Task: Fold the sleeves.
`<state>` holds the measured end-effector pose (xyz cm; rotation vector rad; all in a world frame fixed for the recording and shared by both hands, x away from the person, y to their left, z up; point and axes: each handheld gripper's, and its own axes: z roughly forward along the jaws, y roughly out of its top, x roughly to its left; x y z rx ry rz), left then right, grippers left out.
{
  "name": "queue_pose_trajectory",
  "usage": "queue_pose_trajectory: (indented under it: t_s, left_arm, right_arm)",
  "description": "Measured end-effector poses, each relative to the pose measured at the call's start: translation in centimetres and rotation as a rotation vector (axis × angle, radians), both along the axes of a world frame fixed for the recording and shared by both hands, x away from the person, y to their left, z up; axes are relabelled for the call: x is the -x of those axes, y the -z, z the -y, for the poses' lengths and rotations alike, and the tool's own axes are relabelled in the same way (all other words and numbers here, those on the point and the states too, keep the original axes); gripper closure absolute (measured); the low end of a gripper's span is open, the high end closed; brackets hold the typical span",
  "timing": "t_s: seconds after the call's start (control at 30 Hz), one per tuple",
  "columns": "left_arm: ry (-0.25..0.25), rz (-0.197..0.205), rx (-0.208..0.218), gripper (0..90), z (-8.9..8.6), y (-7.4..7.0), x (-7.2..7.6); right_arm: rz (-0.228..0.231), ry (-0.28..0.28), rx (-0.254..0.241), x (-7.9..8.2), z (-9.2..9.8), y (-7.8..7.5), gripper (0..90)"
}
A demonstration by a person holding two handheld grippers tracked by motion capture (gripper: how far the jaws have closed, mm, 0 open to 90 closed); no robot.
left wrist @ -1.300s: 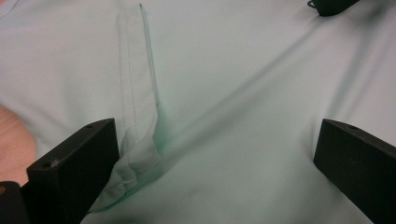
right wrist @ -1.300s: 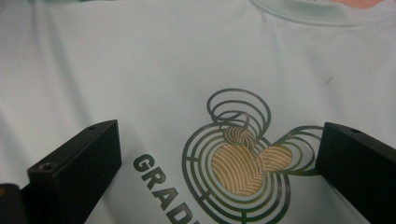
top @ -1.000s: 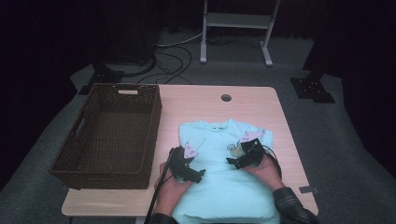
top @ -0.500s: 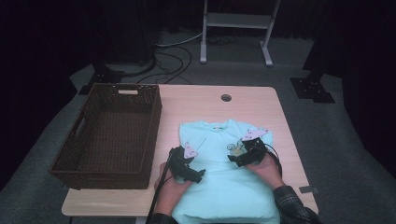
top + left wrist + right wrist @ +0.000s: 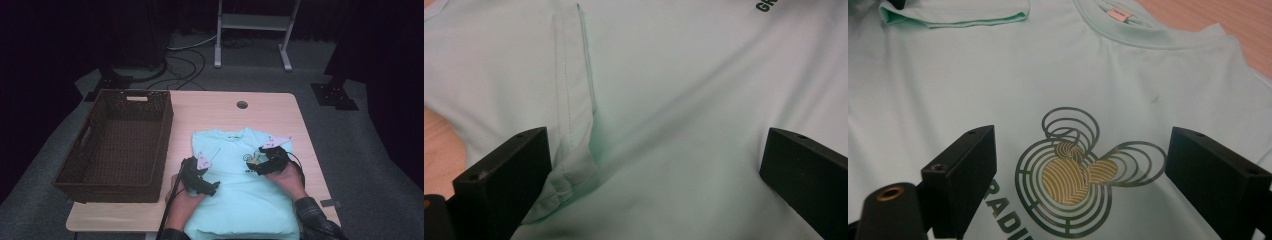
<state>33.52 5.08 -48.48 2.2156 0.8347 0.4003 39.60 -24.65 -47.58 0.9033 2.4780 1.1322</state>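
Mint-green cotton is lying spread across the near half of the pale wooden surface [image 5: 280, 115]: a T-shirt [image 5: 240, 200], chest up, collar pointing away from me, its lower hem hanging at the near edge. I am holding a claw in each hand above it. My left claw [image 5: 212, 188] is hovering over the shirt's left side, jaws spread wide with nothing pinched; in the left gripper view a folded-in sleeve [image 5: 574, 100] with its stitched hem is lying just beside the left jaw, and the cloth is puckering beneath it. My right claw [image 5: 252, 169] is sitting over the chest print [image 5: 1083, 172], jaws spread to either side of it; they have just been closing a little, with only flat cloth between them and nothing gripped.

A dark woven basket [image 5: 117, 142] is standing to the left of the shirt, just beside it, its long side running along the surface's left edge. A round cable hole [image 5: 242, 105] is showing in the surface beyond the collar. Nothing is blocking either claw's way to the cloth. Cables [image 5: 185, 60] are trailing over the grey floor behind, near a white metal frame [image 5: 252, 30].

The print is showing ringed circles in dark and gold, with the letters "RADI" beneath it, cut off by the frame. "GR" is reading at the left gripper view's top edge. A small pink neck label [image 5: 1120, 15] is too tiny to read.
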Motion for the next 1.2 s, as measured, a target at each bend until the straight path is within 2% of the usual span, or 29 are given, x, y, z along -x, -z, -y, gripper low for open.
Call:
queue_pose_trajectory:
  t_s: [0.4,0.63,0.93,1.2]
  left_arm:
    - [0.0,0.0,0.0,0.0,0.0,0.0,0.0]
    - [0.0,0.0,0.0,0.0,0.0,0.0,0.0]
    - [0.0,0.0,0.0,0.0,0.0,0.0,0.0]
    - [0.001,0.0,-0.001,0.0,0.0,0.0,0.0]
  right_arm:
    - [0.022,0.013,-0.028,-0.2,1.4,-0.8,23.8]
    - [0.026,0.013,-0.034,-0.3,1.9,-1.0,33.7]
    - [0.033,0.053,-0.058,-0.6,2.9,-1.4,43.0]
    - [0.039,0.089,-0.048,-0.9,3.6,-1.5,51.5]
